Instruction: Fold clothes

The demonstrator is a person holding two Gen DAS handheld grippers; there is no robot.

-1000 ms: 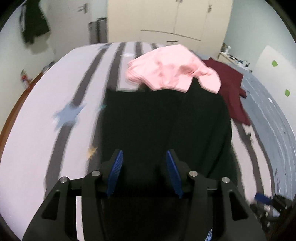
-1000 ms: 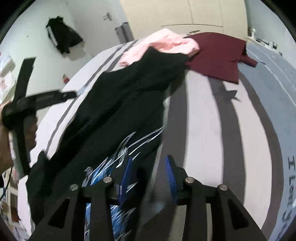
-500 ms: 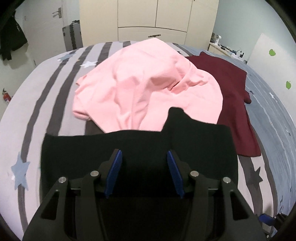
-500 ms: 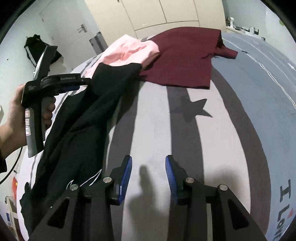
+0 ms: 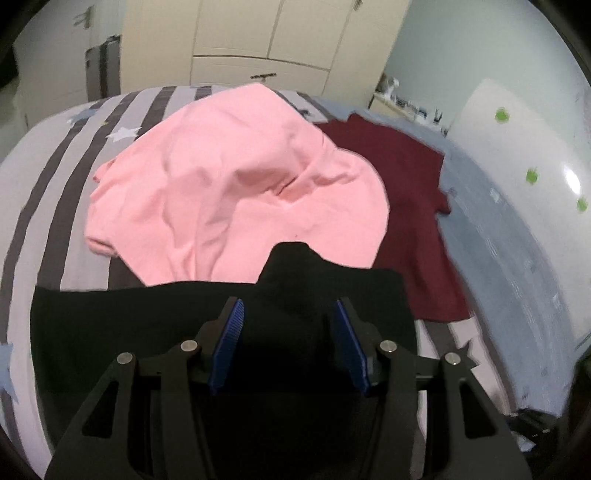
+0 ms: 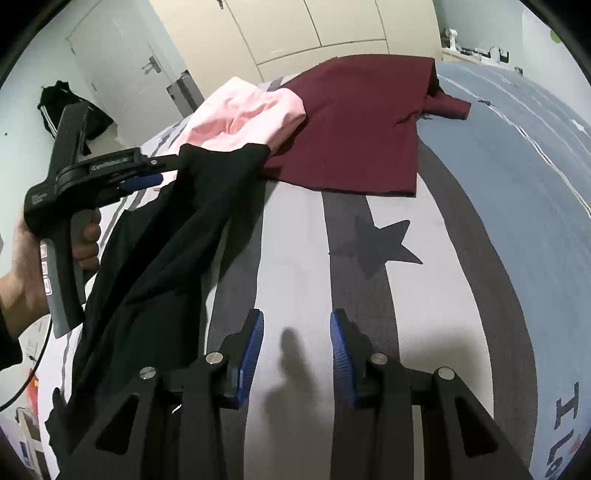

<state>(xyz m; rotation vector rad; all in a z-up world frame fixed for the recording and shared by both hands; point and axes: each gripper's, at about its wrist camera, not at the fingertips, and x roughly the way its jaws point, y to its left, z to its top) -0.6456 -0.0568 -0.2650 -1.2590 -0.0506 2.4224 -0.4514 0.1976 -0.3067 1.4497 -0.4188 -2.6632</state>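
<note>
**Two sets of fingers released, black garment under the left**

Both of your grippers are empty-handed. The left gripper (image 5: 288, 314) has its fingers (image 5: 231, 343) standing apart over the black garment (image 5: 147, 325). No cloth is pinched between the pads. Seen from the right wrist, its tip sits at the raised far edge of that garment; whether a finger touches the fabric there I cannot tell. The right gripper (image 6: 295, 321) is likewise released, with only bare striped bed (image 6: 295, 258) and its own shadow between the fingers, just beside the black garment's near edge.

Your left hand (image 6: 22, 258) holds its tool angled down at the cloth, which suits picking up an edge. The right hangs off to the side, probably waiting to take the opposite edge so the piece can be stretched before a fold.

The black garment lies across the near part of the bed, rumpled and not yet folded, with one end overlapping the pink garment (image 5: 229, 192). The pink one is heaped loosely behind it, and its right edge lies over the maroon garment (image 5: 406, 206), which is spread flatter near the blue side of the cover. All three look like they are still awaiting folding.

No basket or box is in view. The wardrobe (image 5: 266, 33) behind the bed has its doors closed, so its contents are hidden.
</note>
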